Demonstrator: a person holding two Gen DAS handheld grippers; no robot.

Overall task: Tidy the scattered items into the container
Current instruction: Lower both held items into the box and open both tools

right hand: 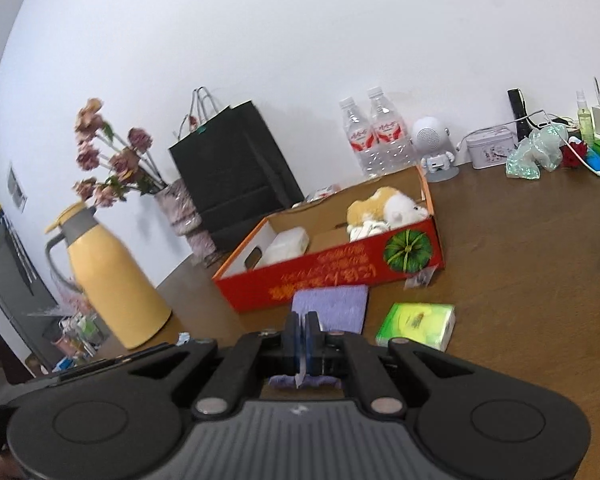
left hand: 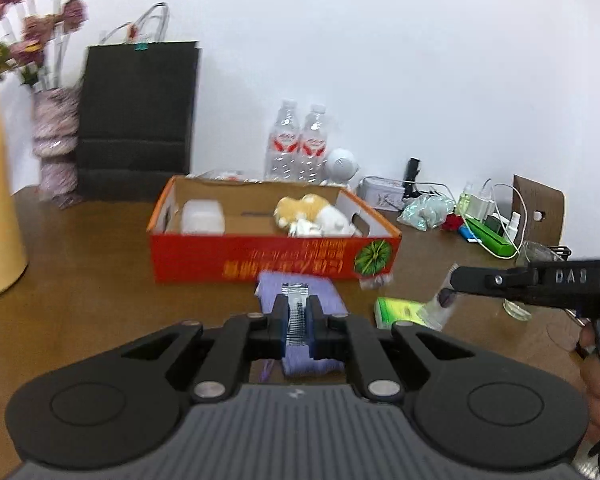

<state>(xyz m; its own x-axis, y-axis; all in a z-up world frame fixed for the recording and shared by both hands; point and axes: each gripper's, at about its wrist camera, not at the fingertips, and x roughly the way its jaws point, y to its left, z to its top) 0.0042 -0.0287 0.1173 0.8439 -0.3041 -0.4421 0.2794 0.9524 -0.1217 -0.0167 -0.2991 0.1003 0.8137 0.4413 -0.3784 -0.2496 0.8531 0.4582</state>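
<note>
Cardboard box [left hand: 260, 256] is already holding a plush toy [left hand: 312, 214], while both hand-held grippers, left [left hand: 296, 312] clamping a clear packet [left hand: 295, 300] and right [right hand: 302, 334] pinched shut, are leaving purple cloth [right hand: 332, 306] and green pack [right hand: 416, 324] at five o'clock.

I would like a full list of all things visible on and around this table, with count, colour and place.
box: 1, red, table centre
plush toy: 1, orange and white, inside box
container: 1, white, inside box
cloth: 1, purple, before box
pack: 1, green, right of cloth
water bottles: 2, clear, behind box
jug: 1, yellow, left side
paper bag: 1, black, by wall
flowers: several, pink, in vase
left tool: 1, black, shut on clear packet
right tool: 1, black, shut on clear wrapper
</note>
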